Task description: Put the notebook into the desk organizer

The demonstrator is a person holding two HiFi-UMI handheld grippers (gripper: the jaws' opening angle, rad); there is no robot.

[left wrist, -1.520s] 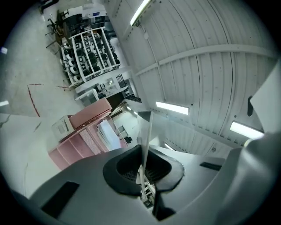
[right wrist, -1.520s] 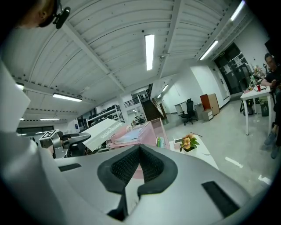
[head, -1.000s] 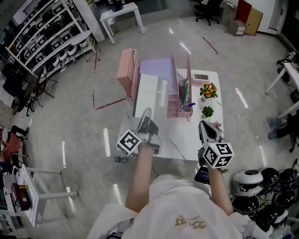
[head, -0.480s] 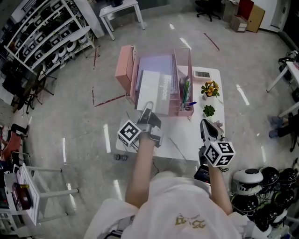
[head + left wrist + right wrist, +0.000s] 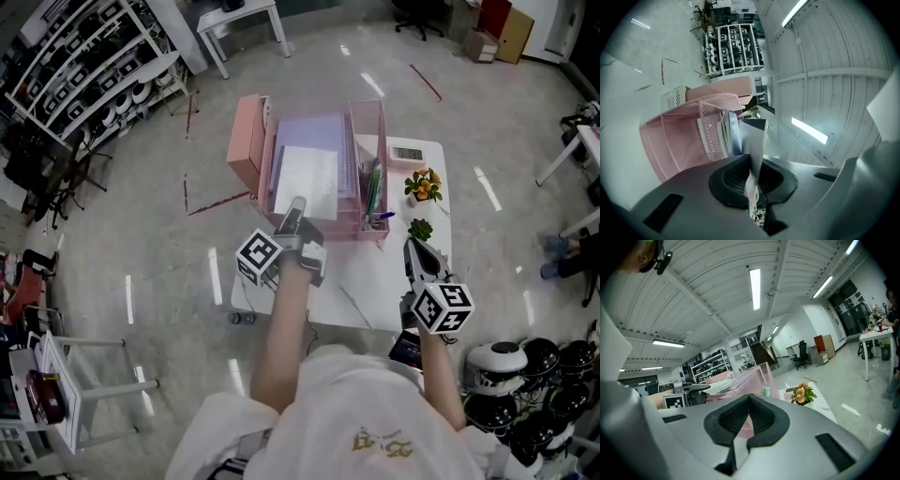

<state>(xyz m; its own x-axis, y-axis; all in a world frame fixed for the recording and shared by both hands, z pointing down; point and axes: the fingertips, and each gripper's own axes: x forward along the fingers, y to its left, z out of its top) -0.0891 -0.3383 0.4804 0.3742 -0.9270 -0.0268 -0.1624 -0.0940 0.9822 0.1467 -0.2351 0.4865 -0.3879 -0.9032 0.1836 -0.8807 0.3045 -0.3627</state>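
Note:
A white notebook (image 5: pixel 306 181) lies tilted inside the wide slot of the pink mesh desk organizer (image 5: pixel 358 120) on the white table (image 5: pixel 375 291). My left gripper (image 5: pixel 293 212) is shut on the notebook's near edge, just in front of the organizer. In the left gripper view the thin notebook (image 5: pixel 755 135) runs edge-on between the pads, with the organizer's mesh wall (image 5: pixel 675 136) to the left. My right gripper (image 5: pixel 418 253) hovers over the table's right side, shut and holding nothing. The right gripper view shows its pads (image 5: pixel 759 416) pressed together, with the organizer (image 5: pixel 751 377) ahead.
Pens (image 5: pixel 373 187) stand in the organizer's right compartment. A pink box (image 5: pixel 246 145) adjoins its left side. A flower pot (image 5: pixel 420 183), a small green plant (image 5: pixel 418 228) and a small device (image 5: pixel 405 152) sit on the table's right. Helmets (image 5: pixel 525 366) lie on the floor at the right.
My left gripper has moved forward to the organizer with the notebook, which has sunk lower into the slot. My right gripper has shifted slightly forward.

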